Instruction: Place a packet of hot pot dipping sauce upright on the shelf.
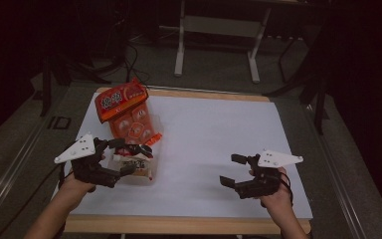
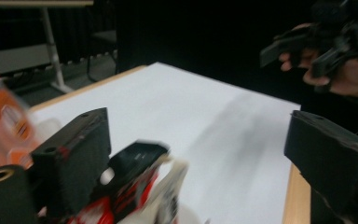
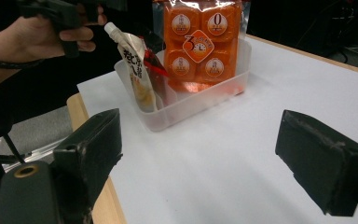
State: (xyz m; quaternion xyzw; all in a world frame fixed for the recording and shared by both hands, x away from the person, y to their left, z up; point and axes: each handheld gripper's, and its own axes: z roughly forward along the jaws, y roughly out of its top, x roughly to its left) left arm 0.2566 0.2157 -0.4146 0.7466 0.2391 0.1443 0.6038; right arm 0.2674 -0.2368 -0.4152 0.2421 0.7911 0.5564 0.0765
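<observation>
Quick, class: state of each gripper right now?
Left gripper: open, jaws apart by the spouted pouch in the clear tub.
Right gripper: open, holding nothing.

In my left gripper view the orange snack pack (image 2: 2,123) is blurred and cut off at the left edge; the pouch (image 2: 140,186) beneath is smeared, its print unreadable.

- Left gripper (image 1: 125,157): jaws spread wide, held low by the left hand (image 1: 74,185).
- Right gripper (image 1: 234,170): jaws parted, gripped by the right hand (image 1: 274,193).
</observation>
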